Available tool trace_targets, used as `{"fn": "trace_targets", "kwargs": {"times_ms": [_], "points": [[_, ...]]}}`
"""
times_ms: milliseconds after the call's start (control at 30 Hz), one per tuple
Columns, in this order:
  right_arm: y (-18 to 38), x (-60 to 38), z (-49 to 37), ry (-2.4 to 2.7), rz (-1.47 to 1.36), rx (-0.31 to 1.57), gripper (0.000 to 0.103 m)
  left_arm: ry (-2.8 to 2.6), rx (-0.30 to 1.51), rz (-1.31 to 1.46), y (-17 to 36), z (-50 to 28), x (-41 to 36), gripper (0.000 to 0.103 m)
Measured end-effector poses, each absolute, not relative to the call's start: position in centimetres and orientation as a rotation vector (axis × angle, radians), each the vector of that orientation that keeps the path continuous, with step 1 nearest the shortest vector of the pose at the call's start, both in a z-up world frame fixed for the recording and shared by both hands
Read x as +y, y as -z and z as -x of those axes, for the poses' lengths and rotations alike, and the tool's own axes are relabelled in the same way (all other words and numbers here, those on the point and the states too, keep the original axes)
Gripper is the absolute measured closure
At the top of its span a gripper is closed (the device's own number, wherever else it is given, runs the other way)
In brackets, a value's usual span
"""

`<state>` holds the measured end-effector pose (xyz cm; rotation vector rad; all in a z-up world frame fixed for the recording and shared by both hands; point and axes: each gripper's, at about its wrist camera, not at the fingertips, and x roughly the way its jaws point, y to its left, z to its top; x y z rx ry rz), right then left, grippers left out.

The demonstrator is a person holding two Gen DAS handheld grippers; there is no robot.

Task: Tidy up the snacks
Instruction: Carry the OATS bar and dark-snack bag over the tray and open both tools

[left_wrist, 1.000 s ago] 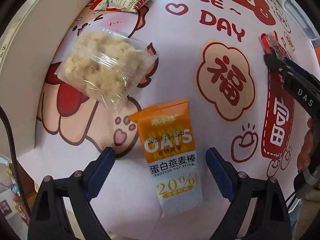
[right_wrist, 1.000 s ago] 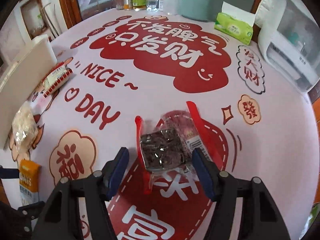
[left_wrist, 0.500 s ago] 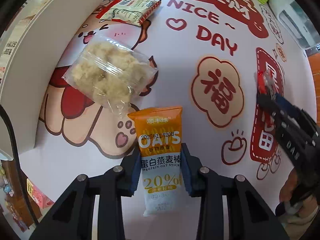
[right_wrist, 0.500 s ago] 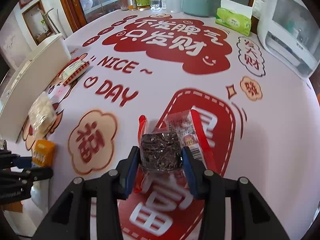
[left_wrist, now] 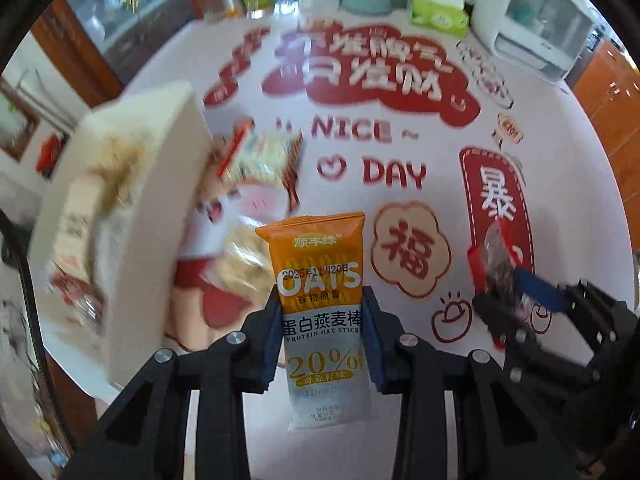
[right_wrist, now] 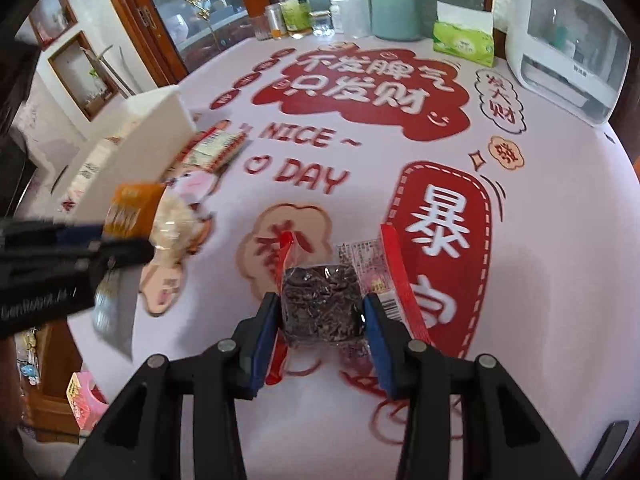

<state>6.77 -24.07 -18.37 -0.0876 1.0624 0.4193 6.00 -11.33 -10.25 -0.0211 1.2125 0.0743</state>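
My left gripper (left_wrist: pixel 322 320) is shut on an orange and white oat bar packet (left_wrist: pixel 320 280) and holds it lifted above the table; the packet also shows in the right wrist view (right_wrist: pixel 128 216). My right gripper (right_wrist: pixel 320 316) is shut on a red-edged clear packet of dark snack (right_wrist: pixel 320 300), raised off the table; it also shows in the left wrist view (left_wrist: pixel 496 268). A clear bag of pale crumbly snack (right_wrist: pixel 172 220) and a red-striped packet (right_wrist: pixel 216 148) lie beside the white box (right_wrist: pixel 132 144), which holds several snacks.
The printed tablecloth (right_wrist: pixel 520 240) covers the table. At the far edge stand a green tissue pack (right_wrist: pixel 464 40), a white appliance (right_wrist: pixel 568 44), a teal jar (right_wrist: pixel 394 12) and bottles (right_wrist: pixel 296 12). A pink box (right_wrist: pixel 86 400) lies below the table's left edge.
Both grippers closed on their packets and lifted them off the table. The left gripper has tilted up, so the white box and far table edge came into view.
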Motion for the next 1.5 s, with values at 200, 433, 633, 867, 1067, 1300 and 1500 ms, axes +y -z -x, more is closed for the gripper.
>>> {"fn": "trace_targets", "kwargs": {"times_ms": [200, 433, 633, 867, 1067, 1300, 1500], "points": [[14.8, -21.0, -4.8, -0.431, 0.075, 0.998, 0.06, -0.032, 1.104, -0.063, 6.8, -6.7, -8.9, 0.069], [10.0, -14.5, -3.8, -0.337, 0.04, 0.874, 0.06, 0.02, 0.962, -0.132, 3.1, -6.8, 0.5, 0.069], [7.6, -6.0, -4.0, -0.329, -0.036, 0.84, 0.06, 0.028, 0.924, -0.156, 1.7, -8.0, 12.3, 0.068], [6.8, 3.7, -4.0, -0.393, -0.027, 0.831, 0.059, 0.113, 0.893, -0.186, 0.5, -9.5, 18.8, 0.068], [8.0, 9.5, -2.9, -0.457, 0.059, 0.883, 0.057, 0.22, 0.877, -0.178, 0.1, -11.3, 18.1, 0.061], [8.9, 8.8, -2.2, -0.389, -0.022, 0.904, 0.041, 0.269, 0.919, -0.193, 2.4, -11.3, 16.5, 0.017], [9.3, 5.5, -2.0, -0.291, -0.148, 0.921, 0.04, 0.299, 0.954, -0.224, 3.7, -10.8, 15.4, 0.017]]}}
